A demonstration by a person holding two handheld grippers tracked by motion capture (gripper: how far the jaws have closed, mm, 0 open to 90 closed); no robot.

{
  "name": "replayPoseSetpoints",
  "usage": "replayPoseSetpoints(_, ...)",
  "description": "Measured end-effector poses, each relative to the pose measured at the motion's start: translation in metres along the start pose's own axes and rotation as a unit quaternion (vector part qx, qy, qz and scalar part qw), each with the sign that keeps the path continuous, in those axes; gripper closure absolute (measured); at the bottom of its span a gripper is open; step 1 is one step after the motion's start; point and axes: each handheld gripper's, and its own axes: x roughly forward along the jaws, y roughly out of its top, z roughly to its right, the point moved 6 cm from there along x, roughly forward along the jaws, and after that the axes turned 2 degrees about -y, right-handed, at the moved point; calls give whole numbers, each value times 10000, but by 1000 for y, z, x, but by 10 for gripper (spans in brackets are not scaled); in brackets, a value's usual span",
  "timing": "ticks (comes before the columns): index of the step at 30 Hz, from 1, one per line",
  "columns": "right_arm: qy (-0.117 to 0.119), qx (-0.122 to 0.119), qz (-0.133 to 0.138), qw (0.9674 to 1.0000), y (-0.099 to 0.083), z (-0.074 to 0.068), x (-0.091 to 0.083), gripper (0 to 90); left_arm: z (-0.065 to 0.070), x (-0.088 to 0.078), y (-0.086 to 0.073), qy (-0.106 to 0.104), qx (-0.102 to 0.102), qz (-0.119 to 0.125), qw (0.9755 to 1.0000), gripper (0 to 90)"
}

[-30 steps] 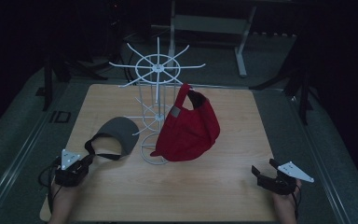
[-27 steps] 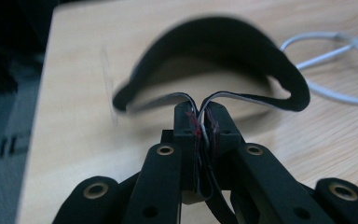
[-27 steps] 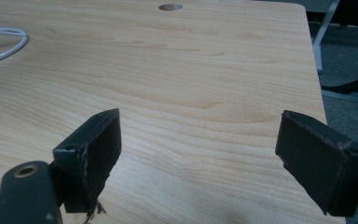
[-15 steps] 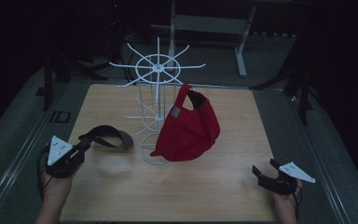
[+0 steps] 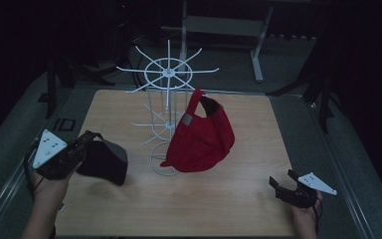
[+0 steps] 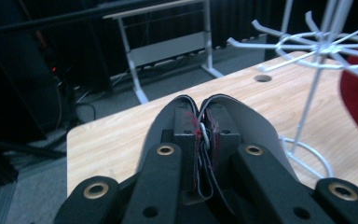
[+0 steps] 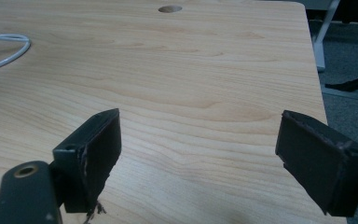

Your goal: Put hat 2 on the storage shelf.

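at the near left of the desk (image 5: 129, 204), the left hand-held gripper (image 5: 82, 145) is squeezed tight on the edge of a dark grey cap (image 5: 104, 160) and holds it up off the wood. looking along that hand-held gripper, the cap's rim (image 6: 205, 135) is pinched between the two pads. a red cap (image 5: 201, 139) already hangs on the white wire hat rack (image 5: 168, 74) in the middle of the desk. the right hand-held gripper (image 5: 283, 185) waits at the near right with its jaws wide apart and nothing in them. the step looks like picking up the grey cap to hang it. next, the cap needs to go up and to the right, onto a free arm of the rack, clear of the red cap.
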Motion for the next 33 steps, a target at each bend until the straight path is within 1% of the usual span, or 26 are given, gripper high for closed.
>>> replayPoseSetpoints(3, 0, -6, -17, 10000, 0, 0, 0, 140, 1, -12, 6, -110, 80, 82, 9999, 852)
replayPoseSetpoints(5, 4, -8, -27, 10000, 0, -1, 0, 140, 2, -20, 10, -217, 135, 184, 9995, 852)
replayPoseSetpoints(8, 0, -9, -29, 10000, 0, -1, 1, 140, 3, -26, 13, -309, 191, 273, 9990, 852)
replayPoseSetpoints(9, -7, -9, -29, 10000, 0, -1, 1, 140, 4, -27, 15, -348, 230, 304, 9987, 852)
replayPoseSetpoints(11, -7, -11, -29, 10000, 0, -1, 1, 140, 5, -28, 19, -450, 227, 391, 9980, 852)
replayPoseSetpoints(15, -12, -4, -28, 10000, -1, 0, 0, 140, 6, -26, 35, -583, 262, 560, 9964, 852)
replayPoseSetpoints(16, -12, -1, -29, 10000, -1, 0, 0, 140, 7, -26, 40, -567, 276, 582, 9963, 852)
replayPoseSetpoints(19, -15, -9, -48, 10000, -1, 0, 1, 140, 9, -23, 53, -627, 352, 620, 9955, 852)
replayPoseSetpoints(20, -16, -7, -56, 10000, -2, 1, 1, 140, 9, -23, 58, -692, 357, 663, 9948, 852)
replayPoseSetpoints(22, -20, -6, -44, 10000, -2, 1, 1, 140, 9, -25, 67, -744, 366, 737, 9938, 852)
replayPoseSetpoints(23, -15, 2, -44, 10000, -2, 1, 1, 140, 10, -27, 73, -798, 358, 804, 9929, 852)
replayPoseSetpoints(25, -18, 8, -42, 10000, -2, 1, 1, 140, 10, -33, 83, -804, 403, 920, 9917, 852)
replayPoseSetpoints(31, -2, -16, -82, 10000, -2, -1, 2, 141, 17, -57, 115, -923, 553, 1284, 9859, 851)
replayPoseSetpoints(32, -1, -15, -77, 10000, -2, -1, 2, 141, 18, -59, 119, -953, 574, 1330, 9848, 851)
replayPoseSetpoints(33, -1, -16, -79, 10000, -2, -1, 2, 141, 20, -60, 124, -1031, 568, 1390, 9833, 851)
